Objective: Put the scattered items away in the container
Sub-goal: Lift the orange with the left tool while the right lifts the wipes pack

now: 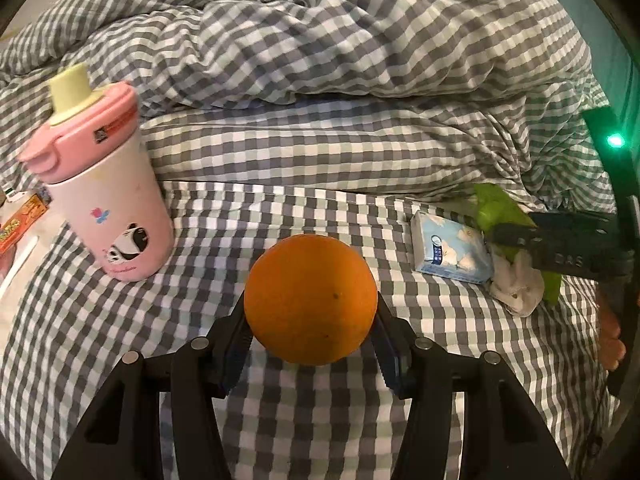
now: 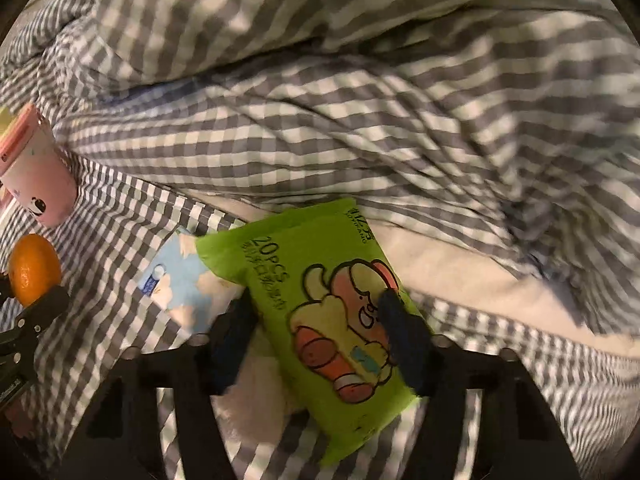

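Left gripper (image 1: 311, 322) pinches the orange (image 1: 311, 299) at its widest girth against rolling; right gripper (image 2: 320, 320) straddles the green pack (image 2: 320, 300), apparently clamping it for transfer.

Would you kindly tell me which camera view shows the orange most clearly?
The left wrist view: the orange sits large and sharp, centred between the left tongs. The right wrist view shows it only small at the far left edge, partly cut off by those tongs.
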`<state>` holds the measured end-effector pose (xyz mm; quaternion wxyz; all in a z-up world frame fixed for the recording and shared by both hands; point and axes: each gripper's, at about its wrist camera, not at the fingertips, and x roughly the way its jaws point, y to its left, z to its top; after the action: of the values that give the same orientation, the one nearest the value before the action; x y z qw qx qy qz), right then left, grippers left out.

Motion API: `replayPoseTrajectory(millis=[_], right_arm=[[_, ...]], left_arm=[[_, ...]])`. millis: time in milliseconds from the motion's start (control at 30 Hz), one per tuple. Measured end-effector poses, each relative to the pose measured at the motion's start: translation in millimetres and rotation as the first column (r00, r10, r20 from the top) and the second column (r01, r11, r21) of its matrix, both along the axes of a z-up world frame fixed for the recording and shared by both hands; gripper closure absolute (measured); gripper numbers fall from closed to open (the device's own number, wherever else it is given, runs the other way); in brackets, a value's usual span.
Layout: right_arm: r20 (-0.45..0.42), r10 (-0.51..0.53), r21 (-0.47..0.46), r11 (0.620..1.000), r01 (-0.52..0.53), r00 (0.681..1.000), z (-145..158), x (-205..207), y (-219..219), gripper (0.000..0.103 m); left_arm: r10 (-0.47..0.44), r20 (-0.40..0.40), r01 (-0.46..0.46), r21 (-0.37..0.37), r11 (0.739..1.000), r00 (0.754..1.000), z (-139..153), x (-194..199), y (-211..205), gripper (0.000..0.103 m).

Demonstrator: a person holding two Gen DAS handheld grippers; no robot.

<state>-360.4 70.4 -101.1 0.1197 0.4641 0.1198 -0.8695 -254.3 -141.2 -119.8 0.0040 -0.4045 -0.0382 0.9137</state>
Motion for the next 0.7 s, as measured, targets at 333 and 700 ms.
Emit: replayPoseTrajectory(millis=[333,700], right_arm=[[-0.085,0.059,0.003,0.998,-0.059,0.995,6,51,8,0.052],[-0.034,0.16,0.215,0.965,-0.149,0.987,-23,65,12,0.025]], left_arm=[[-0.017,-0.038,0.017,0.004,1.0,0.999,12,12,3,0.047],[-0.01,-0.017,0.011,0.046,0.999,1.0,2,11,-10,0.047]])
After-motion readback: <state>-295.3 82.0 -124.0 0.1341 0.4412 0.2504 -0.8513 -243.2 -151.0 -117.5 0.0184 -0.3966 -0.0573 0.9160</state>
